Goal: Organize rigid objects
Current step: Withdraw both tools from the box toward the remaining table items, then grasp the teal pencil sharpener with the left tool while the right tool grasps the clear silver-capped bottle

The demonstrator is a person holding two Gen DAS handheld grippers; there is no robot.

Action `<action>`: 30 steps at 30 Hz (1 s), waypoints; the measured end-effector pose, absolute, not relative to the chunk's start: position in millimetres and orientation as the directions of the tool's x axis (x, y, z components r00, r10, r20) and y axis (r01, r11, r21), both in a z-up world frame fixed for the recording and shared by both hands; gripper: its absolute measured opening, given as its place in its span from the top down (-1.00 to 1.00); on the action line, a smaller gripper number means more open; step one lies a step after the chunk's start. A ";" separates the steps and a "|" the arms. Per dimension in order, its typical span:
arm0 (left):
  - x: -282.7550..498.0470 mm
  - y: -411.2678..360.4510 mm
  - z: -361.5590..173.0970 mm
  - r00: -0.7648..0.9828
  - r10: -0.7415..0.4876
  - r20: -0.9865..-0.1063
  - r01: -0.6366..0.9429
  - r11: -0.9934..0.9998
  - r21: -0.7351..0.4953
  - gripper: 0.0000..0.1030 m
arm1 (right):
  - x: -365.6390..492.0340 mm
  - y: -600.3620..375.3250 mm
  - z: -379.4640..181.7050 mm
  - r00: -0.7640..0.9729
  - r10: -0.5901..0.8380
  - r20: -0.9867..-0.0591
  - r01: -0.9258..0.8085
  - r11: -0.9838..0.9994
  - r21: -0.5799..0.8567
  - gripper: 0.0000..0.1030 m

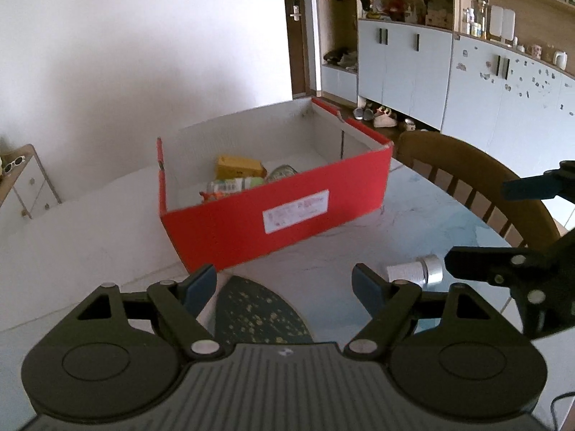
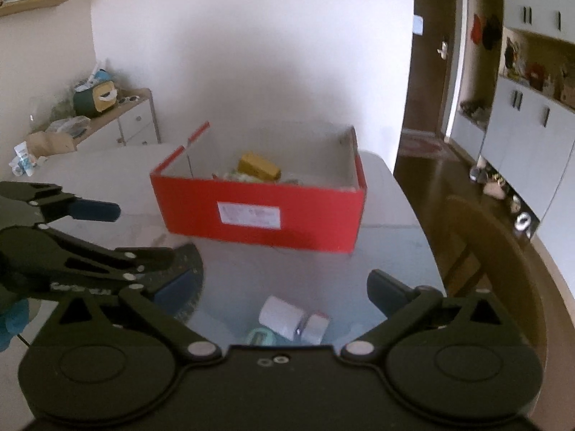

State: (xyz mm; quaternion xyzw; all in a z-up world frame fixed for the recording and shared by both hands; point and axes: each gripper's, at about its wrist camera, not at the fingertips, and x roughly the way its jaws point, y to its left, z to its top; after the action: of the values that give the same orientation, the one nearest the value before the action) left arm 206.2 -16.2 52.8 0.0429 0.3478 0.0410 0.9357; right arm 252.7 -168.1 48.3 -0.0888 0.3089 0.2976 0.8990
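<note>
White bottle point(image 2: 287, 316) with a silver cap lies on its side on the glass table point(image 2: 388, 251), just ahead of the right gripper point(image 2: 284, 287) and between its two widely spread fingers, which hold nothing. Its long axis runs across the fingers at a slant, cap end toward the right. The left gripper point(image 1: 284, 283) is also wide open and empty, and sees the bottle off to its right, so the right hand looks nearer. Beyond both stands an open red box point(image 2: 266, 212) already holding a yellow carton point(image 2: 258, 167) and other items.
</note>
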 end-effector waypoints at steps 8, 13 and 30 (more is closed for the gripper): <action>206.4 -40.9 24.7 0.722 0.104 -0.684 -0.007 0.990 0.143 -0.60 | 271.5 -176.9 18.3 0.607 0.425 -0.671 -0.526 0.848 0.062 -0.98; 207.9 -47.0 10.0 0.700 0.048 -0.713 0.027 0.995 0.093 -0.60 | 287.7 -188.3 9.2 0.593 0.422 -0.686 -0.484 0.868 0.115 -0.95; 224.2 -80.5 -30.3 0.660 -0.085 -0.747 0.143 0.990 0.014 -0.60 | 315.3 -151.7 -23.2 0.496 0.402 -0.770 -0.508 0.853 0.118 -0.88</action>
State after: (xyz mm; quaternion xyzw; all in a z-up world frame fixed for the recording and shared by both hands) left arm 224.2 -80.5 -30.3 0.0356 0.4076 -0.0625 0.9103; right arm 315.3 -151.7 -23.2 -0.0621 0.4270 0.2637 0.8627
